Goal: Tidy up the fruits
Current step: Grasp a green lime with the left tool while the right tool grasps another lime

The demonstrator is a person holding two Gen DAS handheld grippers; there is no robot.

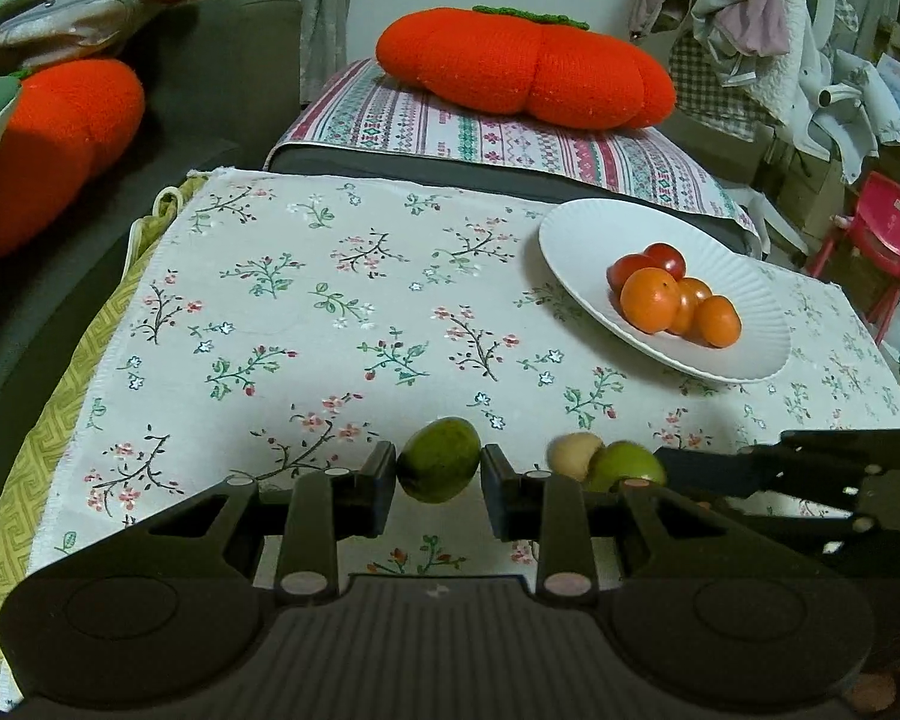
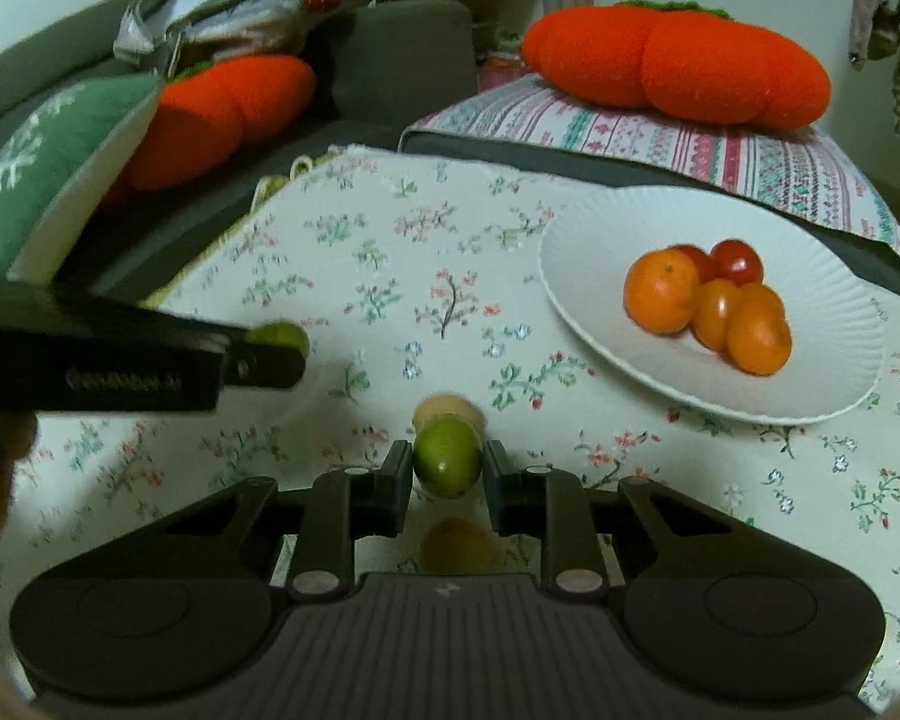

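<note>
The left gripper (image 1: 438, 476) is clamped on a dull green, oval fruit (image 1: 438, 459); both fingers (image 1: 373, 489) press its sides and it is held clear of the cloth. The right gripper (image 2: 447, 476) is clamped on a smaller, glossy green round fruit (image 2: 447, 457); its fingers (image 2: 397, 489) contact both sides.

A pale beige round fruit (image 2: 448, 409) lies on the cloth just beyond the glossy green fruit, touching or nearly touching it. A second brownish fruit (image 2: 457, 545) lies under the right gripper; it is blurred.

The table is covered by a cream woven tablecloth with a floral sprig print (image 1: 306, 324). A yellow-green patterned cloth (image 1: 60, 420) shows beneath its left edge. The far edge of the tablecloth meets a dark grey cushion with a striped patterned cover (image 1: 510, 138).

A white ribbed round plate (image 1: 576, 240) stands near the far right part of the tablecloth. It holds an orange mandarin (image 1: 650, 300), smaller orange oval fruits (image 1: 717, 320) and red cherry tomatoes (image 1: 666, 258), all bunched together and touching. The left half of the plate is bare.

The middle and left of the tablecloth lie open between the grippers and the plate.

An orange knitted pumpkin-shaped cushion (image 1: 525, 75) rests on the striped cover. A second orange knitted cushion (image 1: 54, 150) lies on the grey sofa (image 1: 234, 60) at left.
</note>
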